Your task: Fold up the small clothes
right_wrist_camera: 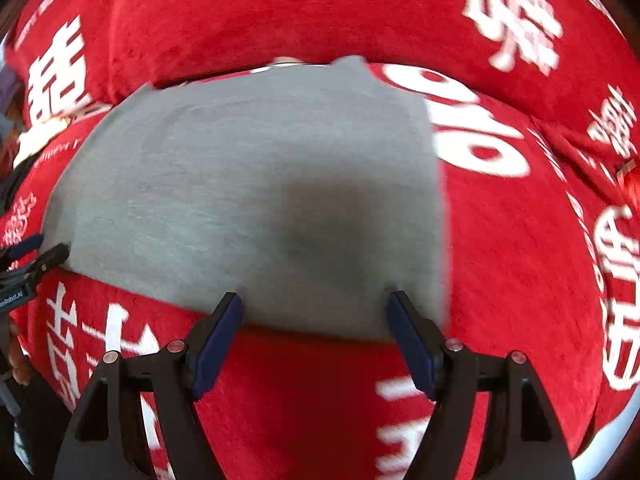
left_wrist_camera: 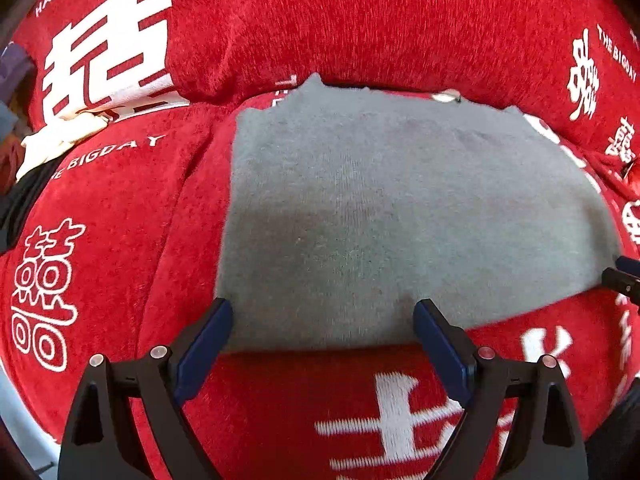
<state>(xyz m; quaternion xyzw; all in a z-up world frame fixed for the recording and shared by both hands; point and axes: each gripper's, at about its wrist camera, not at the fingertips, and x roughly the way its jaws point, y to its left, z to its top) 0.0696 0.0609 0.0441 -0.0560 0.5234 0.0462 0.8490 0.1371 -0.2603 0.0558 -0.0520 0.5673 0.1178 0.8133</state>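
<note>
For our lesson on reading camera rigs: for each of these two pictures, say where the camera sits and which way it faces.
Left wrist: on the left gripper, looking down past its open jaws at the grey garment's near left edge; the right gripper's tip shows at right.
Right wrist: on the right gripper, jaws open, over the garment's near right edge; the left gripper shows at left.
Shared: the garment, red blanket.

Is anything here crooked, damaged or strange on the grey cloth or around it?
Nothing is damaged. The grey garment lies flat on the red blanket, with small tabs poking up along its far edge. Some white cloth sits bunched at the far left; what it is I cannot tell.
</note>
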